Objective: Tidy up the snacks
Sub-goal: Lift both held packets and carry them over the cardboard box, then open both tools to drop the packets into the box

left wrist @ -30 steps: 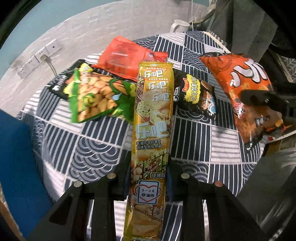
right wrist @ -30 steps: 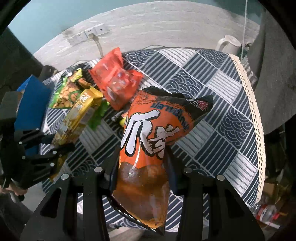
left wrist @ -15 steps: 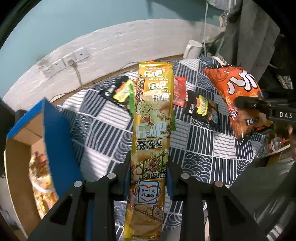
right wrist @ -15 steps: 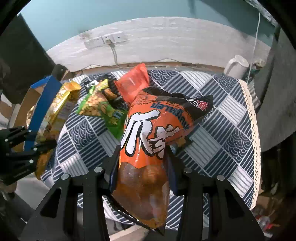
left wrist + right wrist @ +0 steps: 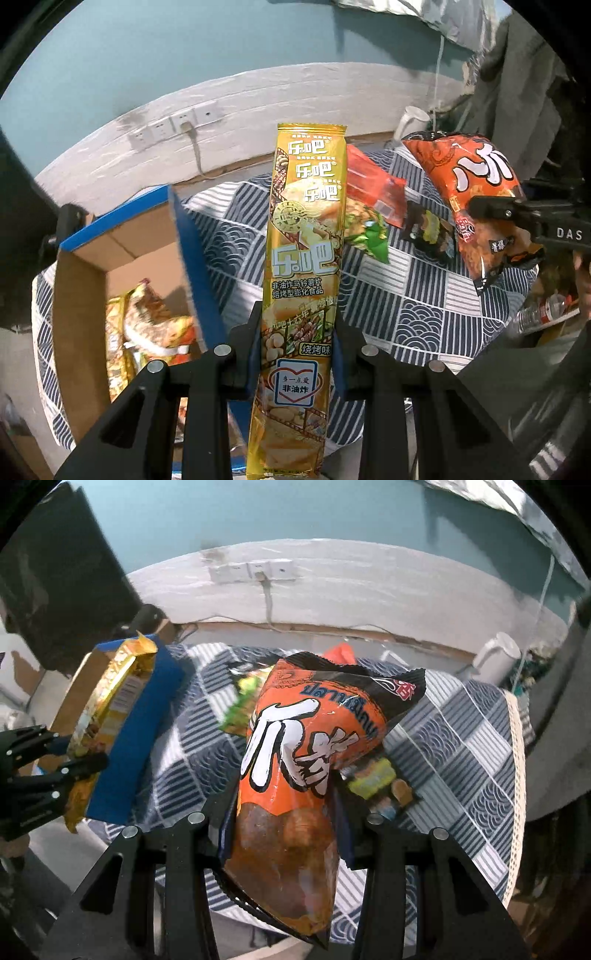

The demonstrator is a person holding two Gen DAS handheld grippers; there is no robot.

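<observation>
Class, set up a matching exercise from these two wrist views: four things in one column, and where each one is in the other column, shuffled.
Things
1. long yellow snack pack
2. orange snack bag with white characters
3. white mug
4. gold and orange snack bags

Places
A. inside the blue-edged cardboard box
B. clamped in the left gripper
C. at the far edge of the patterned tablecloth
D. clamped in the right gripper

Pairs: 1-B, 2-D, 3-C, 4-A
</observation>
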